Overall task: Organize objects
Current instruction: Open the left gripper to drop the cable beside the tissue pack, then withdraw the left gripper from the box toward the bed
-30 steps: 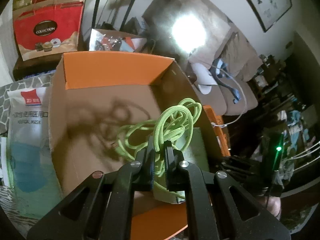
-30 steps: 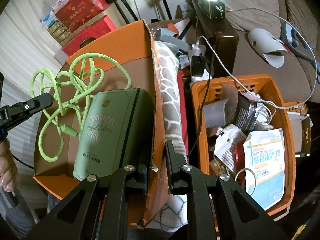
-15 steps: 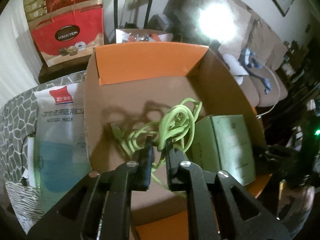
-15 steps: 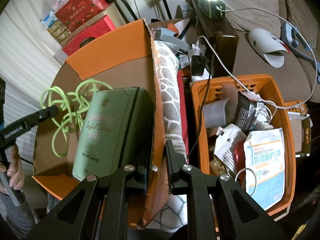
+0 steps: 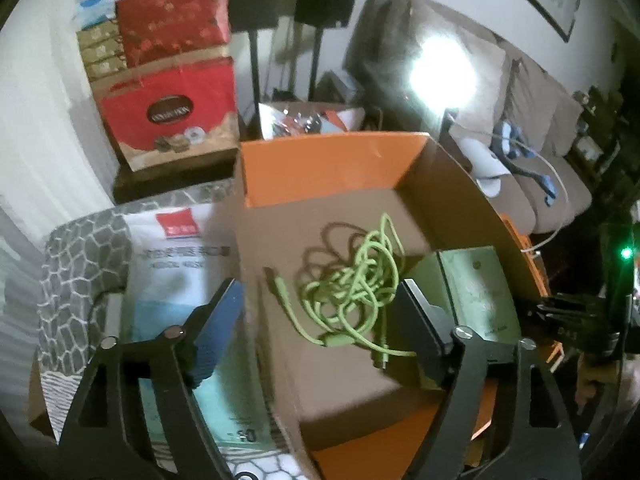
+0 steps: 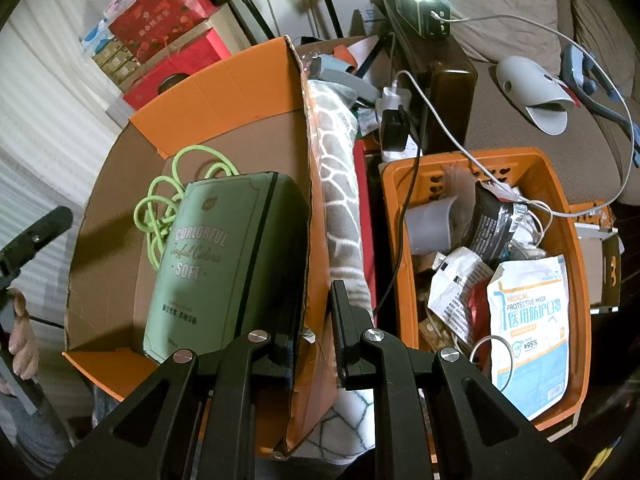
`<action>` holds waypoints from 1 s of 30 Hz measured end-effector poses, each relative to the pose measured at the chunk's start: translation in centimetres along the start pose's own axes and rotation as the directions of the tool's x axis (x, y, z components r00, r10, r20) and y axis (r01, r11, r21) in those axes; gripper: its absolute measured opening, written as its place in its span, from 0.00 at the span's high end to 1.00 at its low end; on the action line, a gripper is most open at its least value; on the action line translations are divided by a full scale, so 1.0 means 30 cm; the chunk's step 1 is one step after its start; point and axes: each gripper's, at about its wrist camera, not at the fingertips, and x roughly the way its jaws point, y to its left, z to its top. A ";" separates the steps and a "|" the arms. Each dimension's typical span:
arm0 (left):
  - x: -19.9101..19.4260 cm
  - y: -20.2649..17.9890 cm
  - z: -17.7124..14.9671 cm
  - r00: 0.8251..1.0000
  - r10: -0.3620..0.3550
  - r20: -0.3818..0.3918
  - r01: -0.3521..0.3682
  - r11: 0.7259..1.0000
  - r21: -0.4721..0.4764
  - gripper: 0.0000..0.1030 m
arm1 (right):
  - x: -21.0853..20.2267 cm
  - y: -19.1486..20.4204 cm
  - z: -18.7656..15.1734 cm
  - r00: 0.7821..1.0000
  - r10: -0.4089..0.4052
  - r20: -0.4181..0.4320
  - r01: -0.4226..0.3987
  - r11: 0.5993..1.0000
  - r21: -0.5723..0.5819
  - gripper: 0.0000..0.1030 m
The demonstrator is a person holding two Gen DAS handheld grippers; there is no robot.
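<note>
A: Left wrist view. One cardboard box (image 5: pixel 320 168), orange flaps, brown floor. One green cable (image 5: pixel 352 280) lying tangled on the box floor, near the middle. No single long axis; one plug end trails toward the box's left wall, another toward the near flap. One green packet (image 5: pixel 480 292) against the box's right wall, long axis running from near edge to far wall.

B: Left gripper (image 5: pixel 320 320)?

A: Jaws opening, fingers wide apart, above the cable, pads not pressing on it. One mask pack (image 5: pixel 176 248) flat outside the box, just left of it.

B: Right wrist view?

A: Same box (image 6: pixel 224 80). Cable (image 6: pixel 164 200) partly hidden behind the packet (image 6: pixel 224 256), loops showing at the packet's far left corner. Packet tilted against the box's right wall, print reading upright.

B: Right gripper (image 6: pixel 316 336)?

A: Fingers nearly together, clamped on the box's right wall. One orange basket (image 6: pixel 576 240) right of the box, full of clutter; one mask pack (image 6: pixel 532 332) on top.
</note>
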 end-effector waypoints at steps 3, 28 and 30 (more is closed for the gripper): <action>-0.022 0.023 0.001 1.000 0.011 0.029 -0.011 1.000 -0.016 0.14 | 0.007 0.006 -0.006 1.000 -0.004 -0.002 0.004 1.000 0.001 0.87; -0.173 0.203 -0.035 0.978 0.137 0.156 -0.132 0.990 -0.040 0.01 | 0.022 0.006 -0.001 1.000 -0.007 -0.005 0.007 1.000 0.004 0.87; -0.179 0.233 -0.042 0.976 0.151 0.159 -0.144 0.988 -0.054 0.01 | 0.023 0.007 -0.001 1.000 -0.007 -0.005 0.007 1.000 0.004 0.87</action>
